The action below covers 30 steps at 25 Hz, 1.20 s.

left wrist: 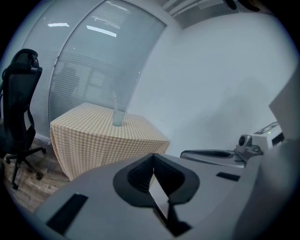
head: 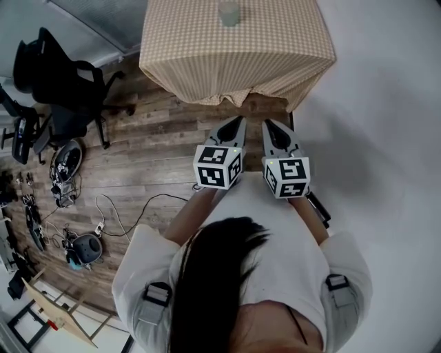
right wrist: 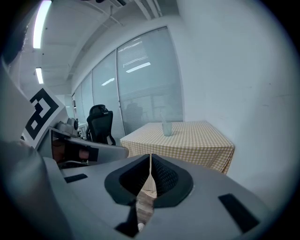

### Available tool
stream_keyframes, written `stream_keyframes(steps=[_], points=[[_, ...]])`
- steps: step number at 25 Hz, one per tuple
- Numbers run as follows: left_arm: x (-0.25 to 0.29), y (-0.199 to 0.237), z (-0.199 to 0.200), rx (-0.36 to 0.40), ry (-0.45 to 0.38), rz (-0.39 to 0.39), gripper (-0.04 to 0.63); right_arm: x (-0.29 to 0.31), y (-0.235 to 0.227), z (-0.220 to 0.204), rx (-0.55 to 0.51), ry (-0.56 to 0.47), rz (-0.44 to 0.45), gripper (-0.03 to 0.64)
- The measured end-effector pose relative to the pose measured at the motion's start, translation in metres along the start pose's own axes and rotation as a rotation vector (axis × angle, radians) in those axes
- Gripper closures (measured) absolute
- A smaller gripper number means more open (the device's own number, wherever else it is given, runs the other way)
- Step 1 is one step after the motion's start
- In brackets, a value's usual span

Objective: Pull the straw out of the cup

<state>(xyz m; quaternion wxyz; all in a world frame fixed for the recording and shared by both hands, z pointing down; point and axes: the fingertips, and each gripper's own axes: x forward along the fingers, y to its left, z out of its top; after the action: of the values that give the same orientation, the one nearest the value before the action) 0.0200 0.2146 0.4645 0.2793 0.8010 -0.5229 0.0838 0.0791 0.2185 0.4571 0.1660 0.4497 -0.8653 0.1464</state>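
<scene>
1. Inside the cup (head: 228,12) the straw (left wrist: 115,99) stands upright, untouched; the cup sits on the checked-cloth surface (head: 207,62).
2. Left gripper (head: 240,120) and right gripper (head: 266,124) are held side by side, well short of the surface. Both have their jaws together and empty, probably just carried that way for the approach.

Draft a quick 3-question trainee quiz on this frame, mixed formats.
1. True or false: the left gripper is shut on the straw.
2. Where does the cup stand? A on the checked table; B on the wooden floor; C on the office chair.
3. Fill in: the jaws of the right gripper are ___ (apart / together).
Key: 1 false, it holds nothing; 2 A; 3 together.
</scene>
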Motion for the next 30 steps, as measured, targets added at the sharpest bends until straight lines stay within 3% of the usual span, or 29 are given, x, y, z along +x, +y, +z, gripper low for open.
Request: stream_keyframes(steps=[7, 11, 14, 21, 30], points=[[0.003, 0.023, 0.019, 0.046, -0.005, -0.021, 0.587, 0.024, 0.011, 0.016, 0.004, -0.016, -0.024, 0.580], [0.005, 0.028, 0.028, 0.052, -0.016, -0.095, 0.588, 0.036, 0.018, 0.024, -0.006, -0.020, -0.031, 0.580], [0.004, 0.036, 0.034, 0.060, -0.013, -0.105, 0.588, 0.043, 0.025, 0.029, -0.007, -0.022, -0.037, 0.580], [0.009, 0.043, 0.032, 0.023, 0.011, -0.150, 0.588, 0.048, 0.028, 0.027, 0.008, -0.014, -0.049, 0.580], [0.003, 0.058, 0.030, 0.017, 0.030, -0.134, 0.586, 0.058, 0.044, 0.026, 0.015, -0.001, -0.022, 0.580]])
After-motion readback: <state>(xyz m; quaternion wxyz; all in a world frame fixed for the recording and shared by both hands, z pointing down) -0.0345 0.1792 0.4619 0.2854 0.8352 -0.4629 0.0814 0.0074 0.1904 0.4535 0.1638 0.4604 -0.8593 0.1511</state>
